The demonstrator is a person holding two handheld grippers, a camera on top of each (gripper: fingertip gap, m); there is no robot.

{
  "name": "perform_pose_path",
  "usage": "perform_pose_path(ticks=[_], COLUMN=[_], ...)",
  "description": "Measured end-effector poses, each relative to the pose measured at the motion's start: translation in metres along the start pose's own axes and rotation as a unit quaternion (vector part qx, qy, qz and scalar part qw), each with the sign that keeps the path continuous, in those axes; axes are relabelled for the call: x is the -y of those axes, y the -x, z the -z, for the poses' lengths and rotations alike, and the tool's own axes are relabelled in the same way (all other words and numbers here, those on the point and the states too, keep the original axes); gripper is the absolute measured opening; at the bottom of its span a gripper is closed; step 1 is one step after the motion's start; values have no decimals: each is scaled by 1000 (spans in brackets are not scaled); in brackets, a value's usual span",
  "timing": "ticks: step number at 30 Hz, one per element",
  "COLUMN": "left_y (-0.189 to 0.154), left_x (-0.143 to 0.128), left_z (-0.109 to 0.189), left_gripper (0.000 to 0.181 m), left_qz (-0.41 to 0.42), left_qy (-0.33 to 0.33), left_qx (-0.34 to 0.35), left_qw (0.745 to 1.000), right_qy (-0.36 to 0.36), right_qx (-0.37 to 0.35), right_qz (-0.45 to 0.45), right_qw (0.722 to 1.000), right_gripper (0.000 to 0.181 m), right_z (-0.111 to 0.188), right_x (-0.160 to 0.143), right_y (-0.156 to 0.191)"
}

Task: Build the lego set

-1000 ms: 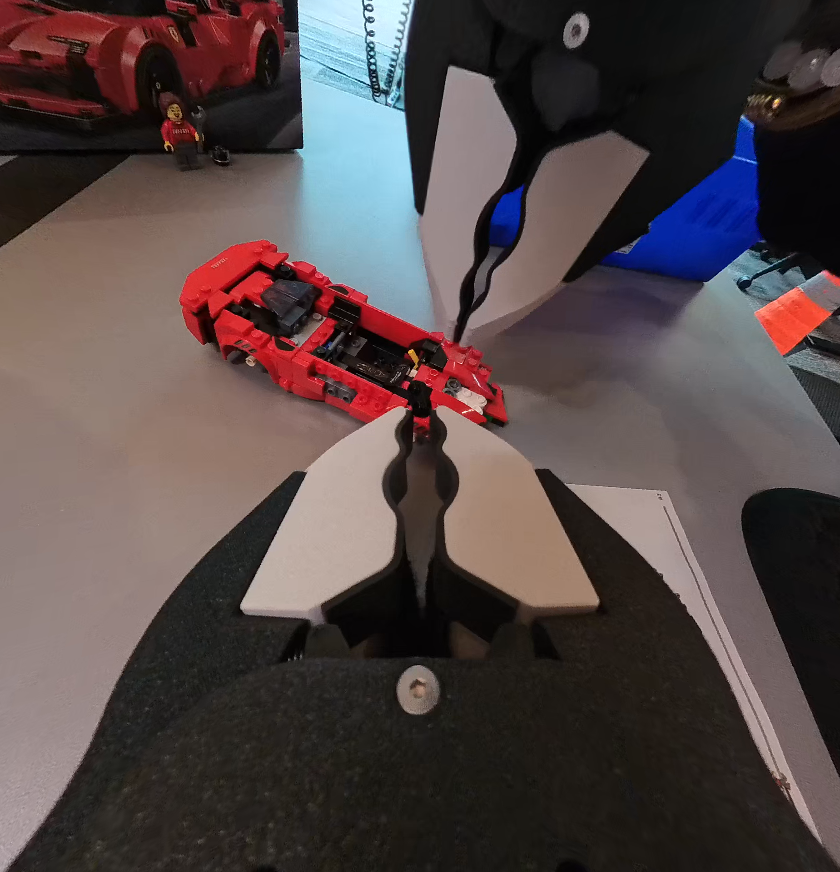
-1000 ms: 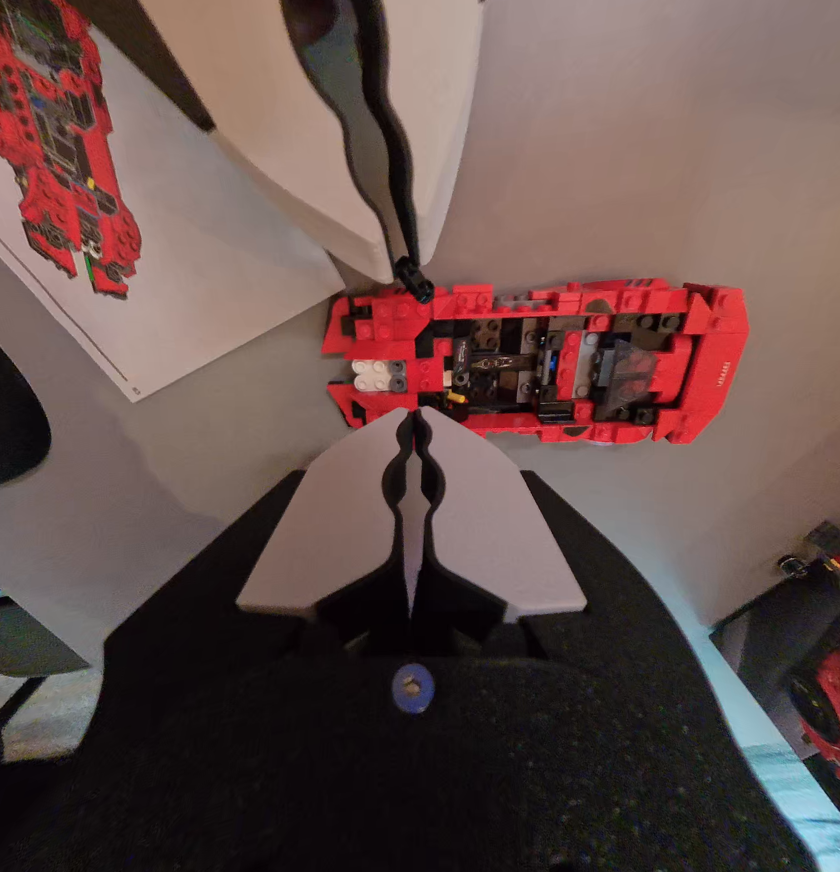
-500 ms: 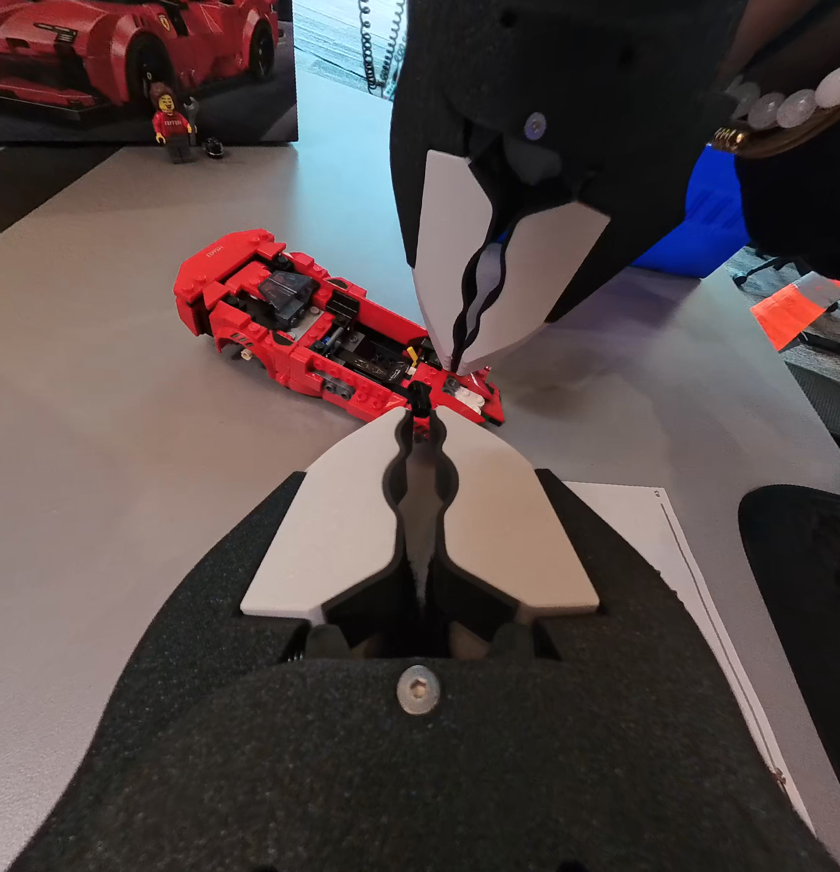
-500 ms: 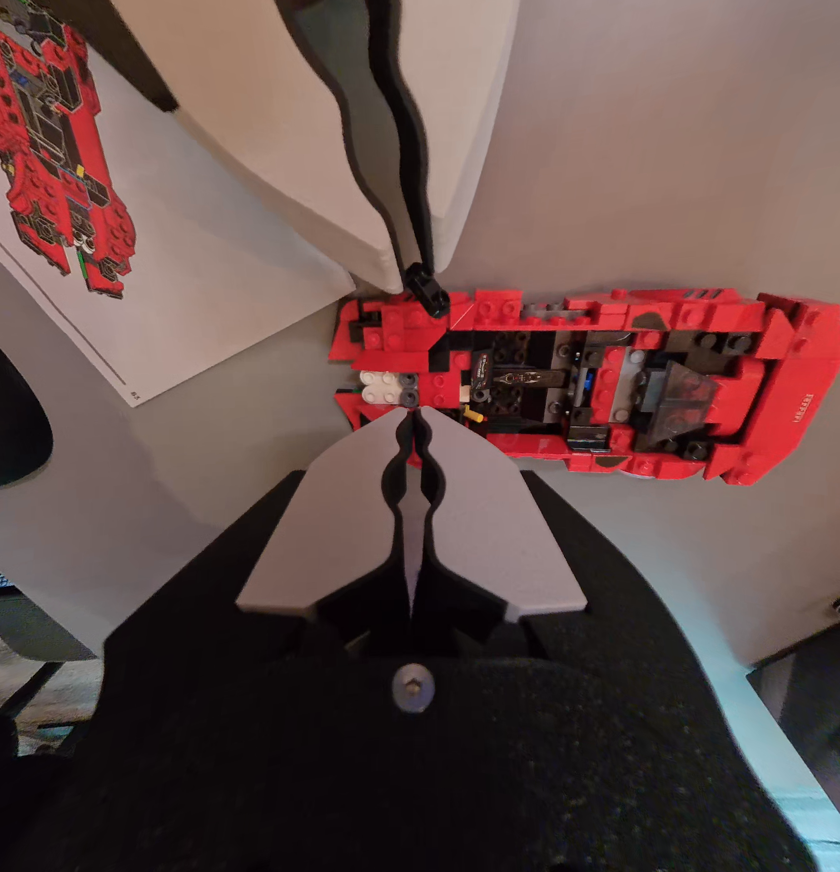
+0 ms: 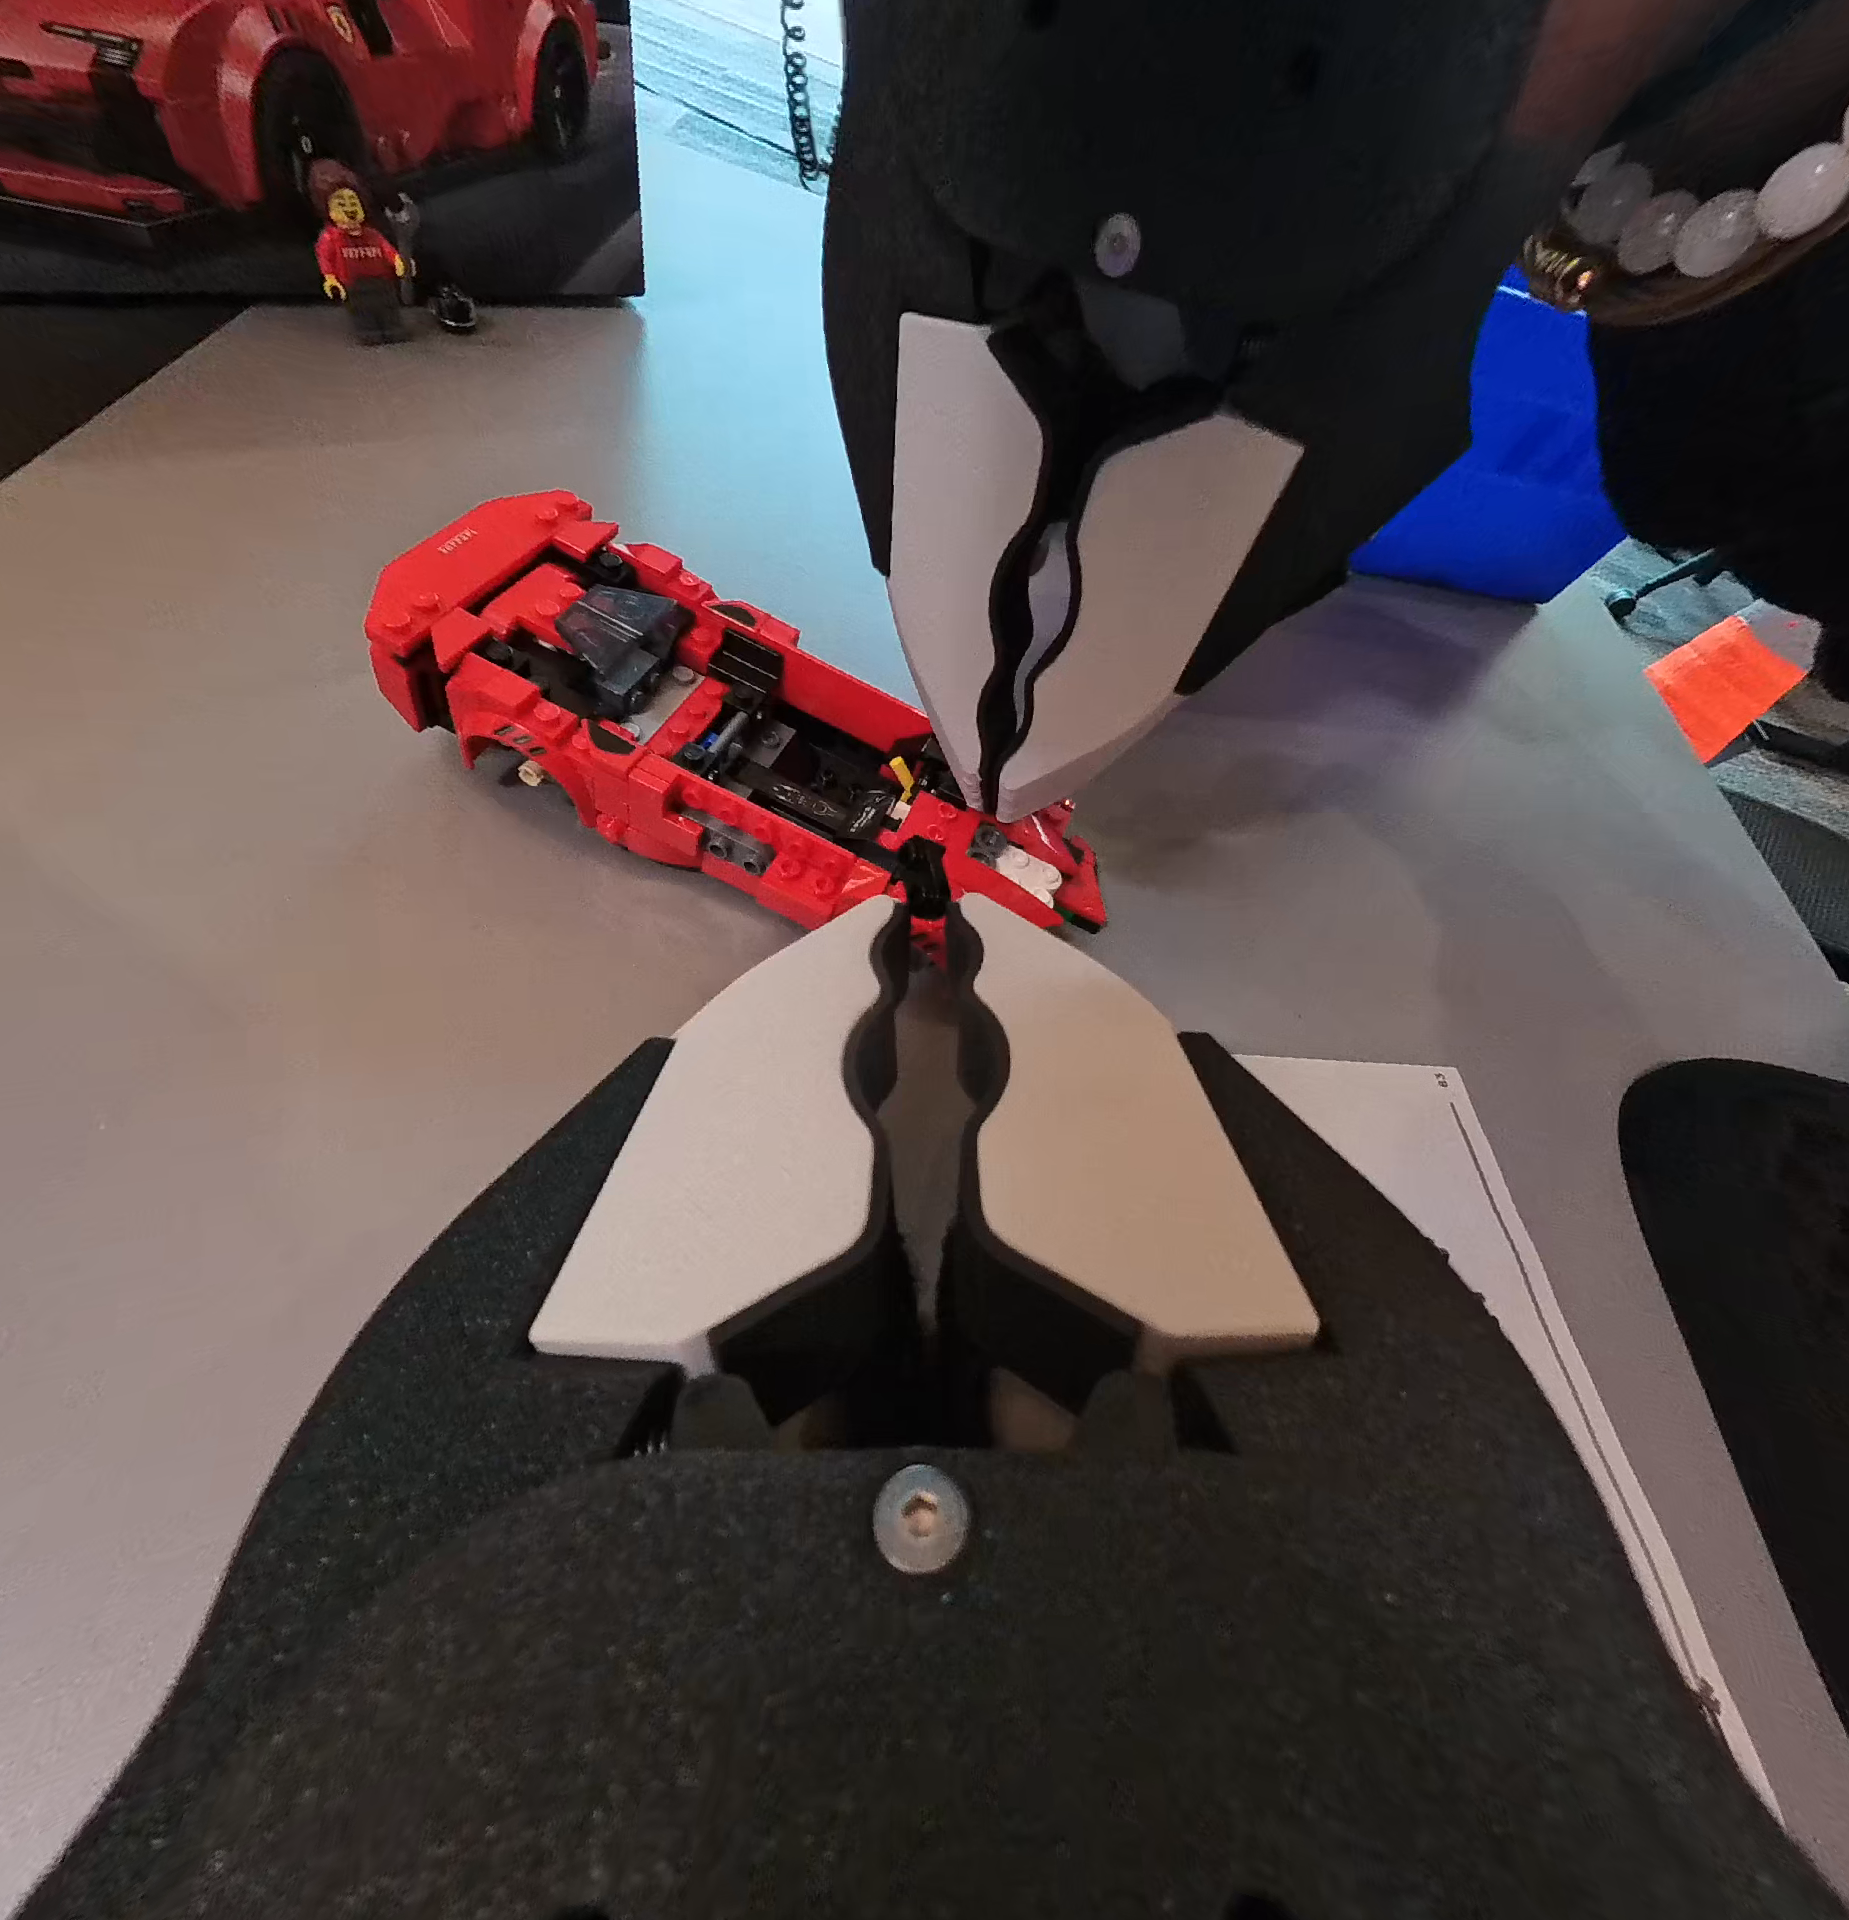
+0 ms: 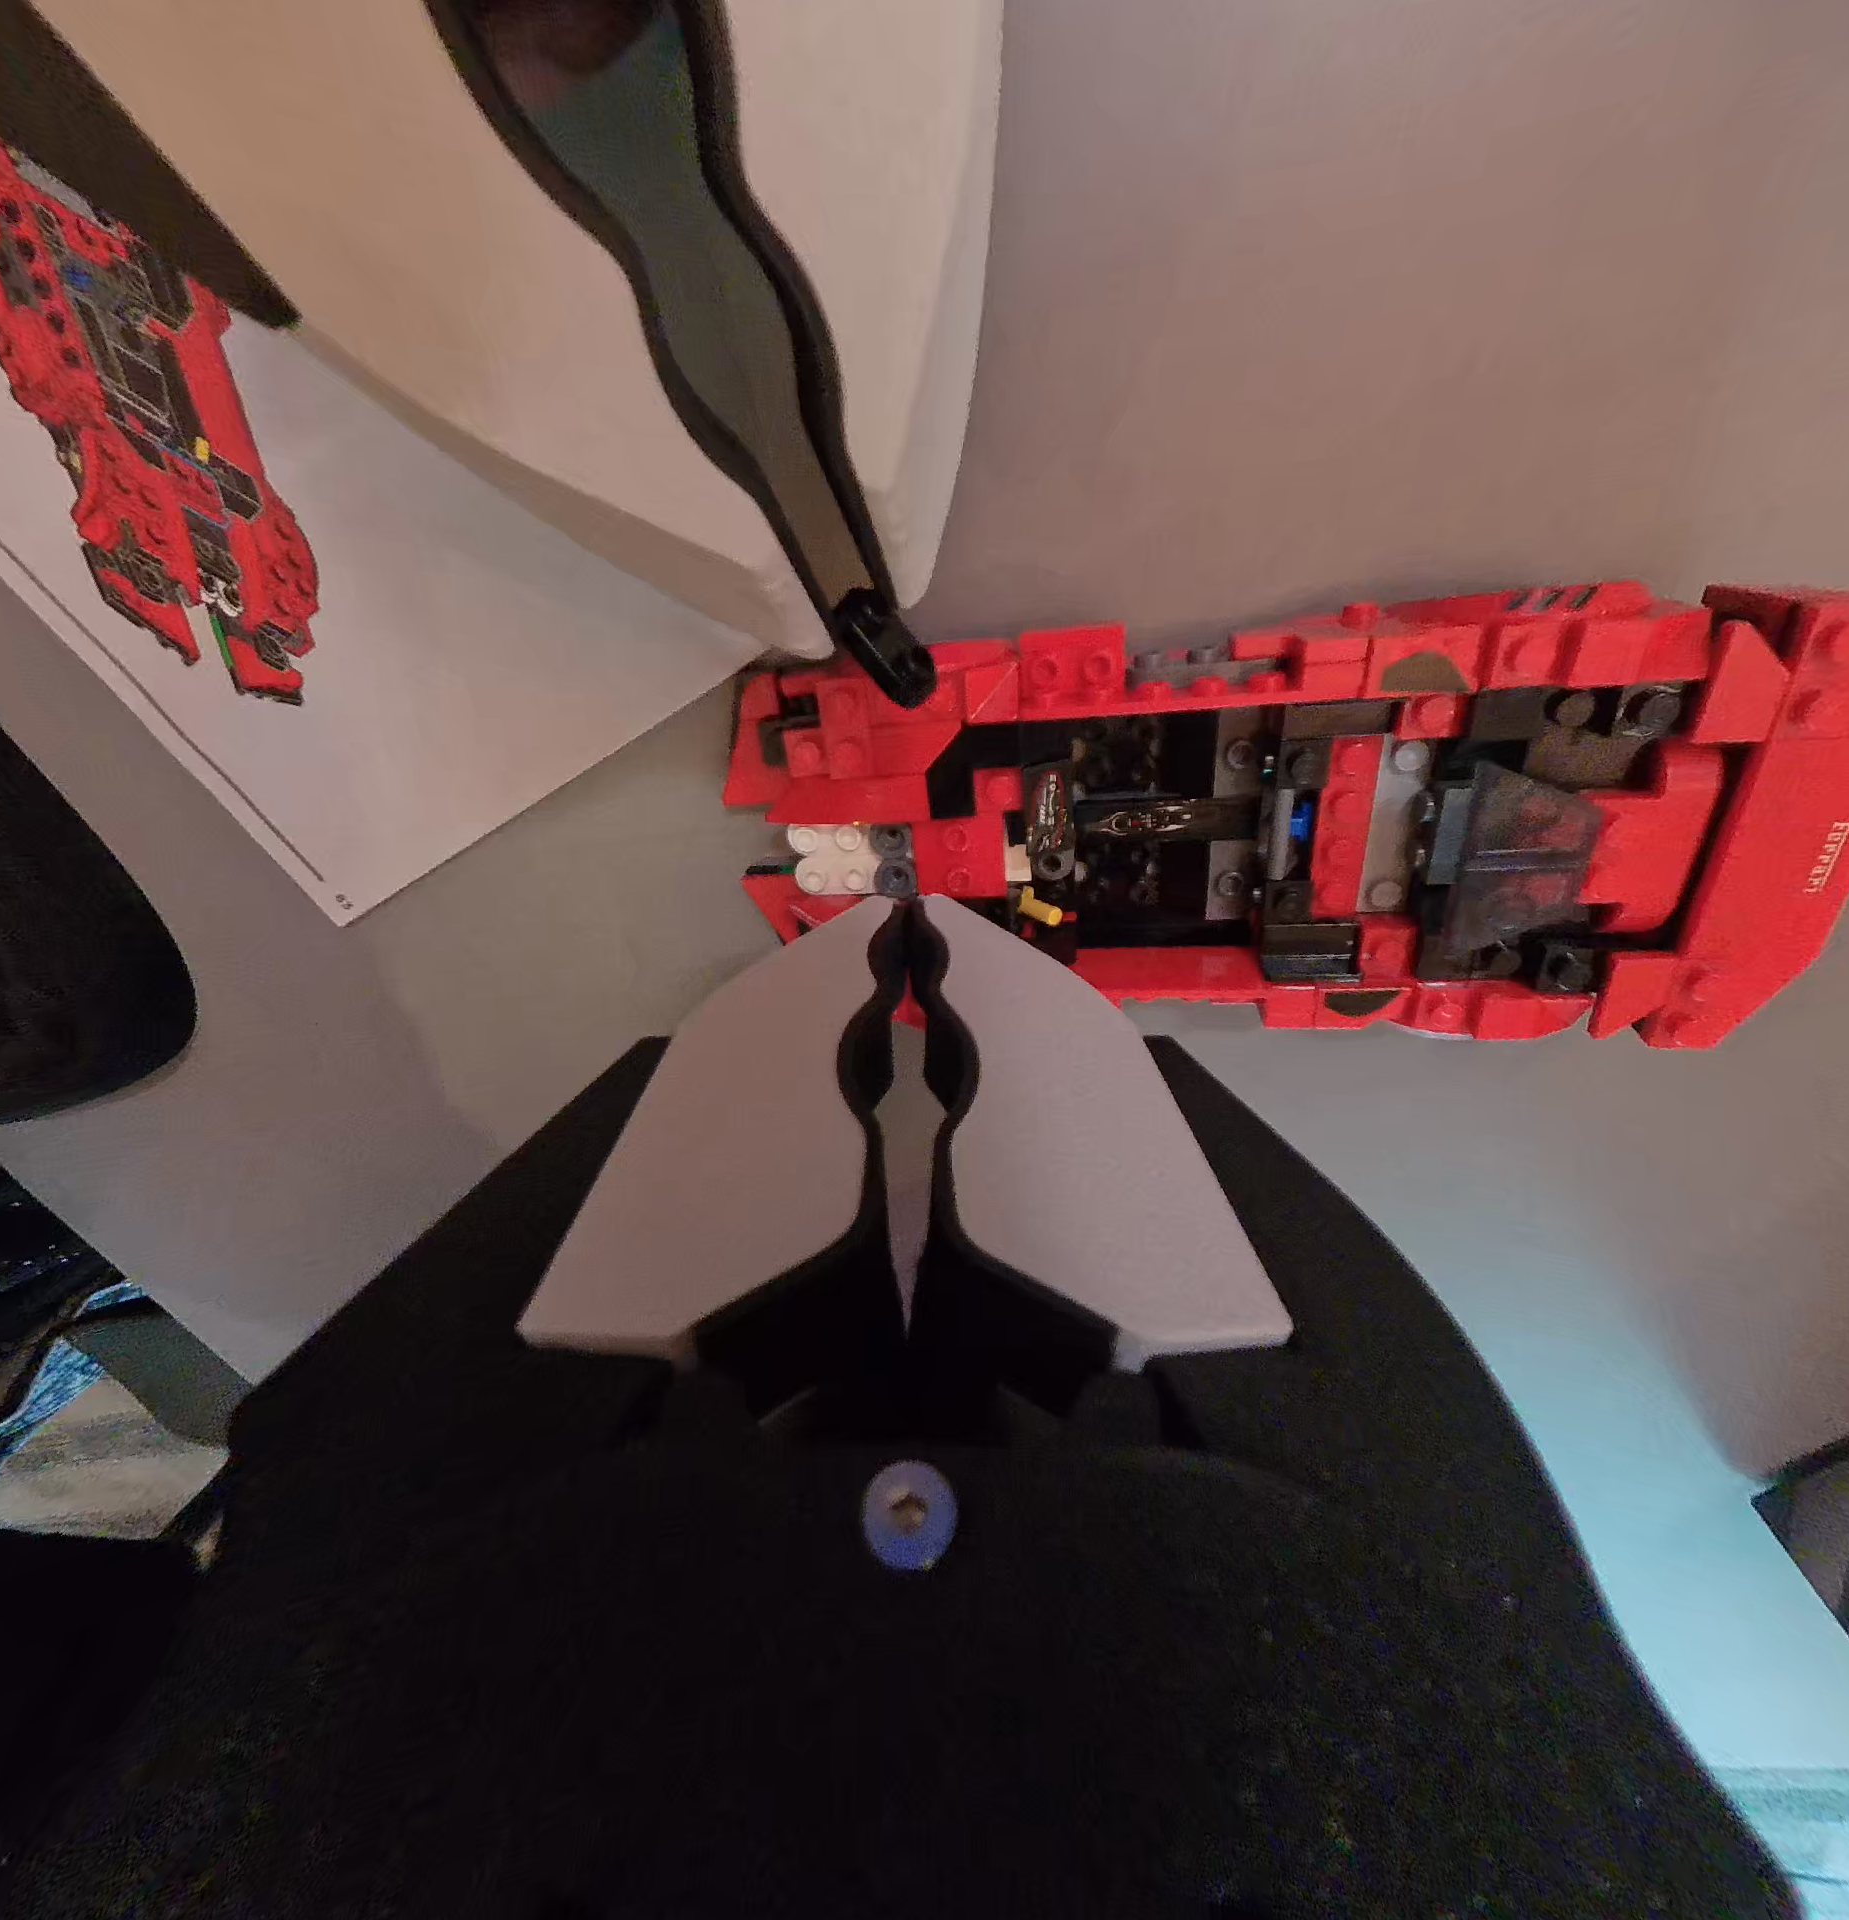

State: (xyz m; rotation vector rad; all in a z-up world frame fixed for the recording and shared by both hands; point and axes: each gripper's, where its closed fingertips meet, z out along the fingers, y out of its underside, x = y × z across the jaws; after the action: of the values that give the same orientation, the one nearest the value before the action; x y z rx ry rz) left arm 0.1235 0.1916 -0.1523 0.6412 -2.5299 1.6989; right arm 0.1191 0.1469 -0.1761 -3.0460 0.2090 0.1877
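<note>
The grey counter carries everything, and at its far end leans the set's box, printed with a red car, with a minifigure standing just in front of it. A white instruction sheet showing the red model lies near the front of the car, partly covered by the left gripper's body. A black chair back rises at the counter's right edge, and a blue bin sits beyond the far edge. The half-built red lego car lies on the counter between the two grippers, its cockpit open and its rear wing pointing away to the left in the left wrist view. The right gripper comes down from above, hiding part of the car's nose, its tips pressed together and touching the red bricks there; whether anything lies between them cannot be told. The left gripper is closed narrowly on a small black piece, which it holds against the near edge of the car's front.
</note>
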Motion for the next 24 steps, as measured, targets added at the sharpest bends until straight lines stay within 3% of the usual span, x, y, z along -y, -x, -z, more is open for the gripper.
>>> perform_pose_path(ticks=[1,11,13,17,24], left_y=[0,-3,-5,-17,-39], left_x=[0,0,1,4,13], left_z=[0,-1,1,3,9], left_gripper=[6,6,6,5,6], left_qz=[0,-13,-19,-67,-202], left_qy=[1,3,-5,-18,-59], left_qx=[-1,-3,-9,-33,-49], left_qw=[1000,1000,1000,997,976], right_qy=[2,-2,-41,-197,-222], right_qx=[-4,-49,-20,-15,23], right_qz=[1,47,43,62,85], right_qw=[1000,998,998,978,971], right_gripper=[0,0,0,0,5], right_z=[0,1,6,47,43], right_x=[0,0,5,29,32], right_y=[0,0,9,19,46])
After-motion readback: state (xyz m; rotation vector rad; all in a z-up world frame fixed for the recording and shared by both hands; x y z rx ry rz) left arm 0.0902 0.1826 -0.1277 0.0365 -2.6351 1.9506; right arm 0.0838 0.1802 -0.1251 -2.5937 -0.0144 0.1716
